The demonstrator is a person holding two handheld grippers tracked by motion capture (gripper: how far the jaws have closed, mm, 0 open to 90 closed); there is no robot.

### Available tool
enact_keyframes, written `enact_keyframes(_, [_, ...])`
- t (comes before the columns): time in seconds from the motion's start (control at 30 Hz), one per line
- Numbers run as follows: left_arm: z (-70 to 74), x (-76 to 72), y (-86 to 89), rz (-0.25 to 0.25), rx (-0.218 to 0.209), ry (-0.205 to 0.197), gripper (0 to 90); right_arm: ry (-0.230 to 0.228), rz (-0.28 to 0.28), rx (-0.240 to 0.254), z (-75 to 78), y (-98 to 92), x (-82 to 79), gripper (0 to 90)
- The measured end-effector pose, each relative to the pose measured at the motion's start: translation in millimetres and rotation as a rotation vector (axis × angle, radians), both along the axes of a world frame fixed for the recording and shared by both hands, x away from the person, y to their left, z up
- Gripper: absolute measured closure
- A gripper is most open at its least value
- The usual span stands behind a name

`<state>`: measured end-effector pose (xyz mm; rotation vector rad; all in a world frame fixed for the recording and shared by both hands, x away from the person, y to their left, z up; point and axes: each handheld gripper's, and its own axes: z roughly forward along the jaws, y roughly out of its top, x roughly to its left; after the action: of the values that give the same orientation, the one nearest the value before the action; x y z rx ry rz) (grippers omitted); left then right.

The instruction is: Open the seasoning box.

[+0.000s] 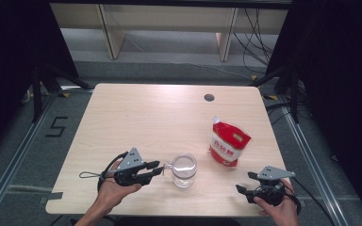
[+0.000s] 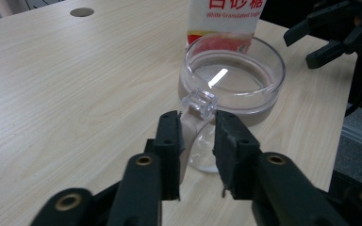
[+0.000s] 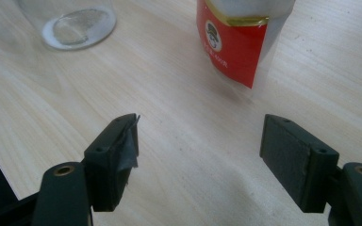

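Observation:
A clear glass mug [image 1: 185, 169] stands near the table's front edge, its handle pointing left. My left gripper [image 1: 159, 168] is shut on that handle; in the left gripper view the black jaws [image 2: 198, 136] pinch the handle just below its clear thumb tab, with the mug's rim [image 2: 233, 70] beyond. A red and white sugar pouch [image 1: 228, 142] stands upright to the right of the mug and a little farther back. My right gripper [image 1: 244, 181] rests at the front right, open and holding nothing; in its own view the jaws [image 3: 200, 136] stand wide apart, pointing at the pouch [image 3: 238, 37] and the mug's base [image 3: 68, 19].
The light wooden table [image 1: 136, 117] has a round cable hole [image 1: 209, 97] near its back edge. Bare tabletop stretches across the left and the back. Black curtains and metal stands flank the table on both sides.

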<state>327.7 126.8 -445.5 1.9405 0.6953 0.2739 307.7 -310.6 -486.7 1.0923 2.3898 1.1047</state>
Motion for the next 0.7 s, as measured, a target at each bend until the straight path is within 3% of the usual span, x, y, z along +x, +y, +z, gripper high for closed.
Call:
enact_keyframes(0.07, [1.0, -1.0, -0.6, 0.008, -0.001, -0.003, 77.0, 0.001, 0.0, 0.001, 0.0, 0.0, -0.1, 29.2])
enact_keyframes(0.23, [9.6, -0.3, -3.6, 0.0, 0.009, -0.058, 84.1, 0.011, 0.015, 0.011, -1.4, -0.2, 1.2, 28.6])
enact_keyframes(0.3, [11.3, 0.0, -5.8, 0.009, -0.006, -0.051, 85.8, 0.006, 0.003, 0.013, 0.1, 0.5, 0.6, 28.2])
enact_keyframes(0.4, [13.7, 1.8, -6.9, -0.001, 0.008, -0.067, 87.6, 0.001, 0.007, 0.025, 0.2, 2.1, 0.8, 27.3])
enact_keyframes(0.43, [14.6, 3.5, -10.0, 0.003, 0.009, -0.067, 87.7, 0.033, -0.004, 0.031, 0.5, 5.3, -2.2, 26.1])
enact_keyframes(0.47, [14.6, 3.5, -10.0, 0.003, 0.009, -0.067, 87.8, 0.033, -0.004, 0.031, 0.5, 5.3, -2.2, 26.1])
enact_keyframes(0.53, [14.6, 5.5, -14.2, 0.005, -0.003, -0.052, 87.9, 0.01, 0.016, 0.02, -0.2, 6.1, -0.6, 22.2])
enact_keyframes(0.7, [12.3, 10.6, -18.3, -0.003, 0.03, -0.068, 87.7, -0.014, 0.033, 0.002, 2.0, 9.5, -2.1, 25.0])
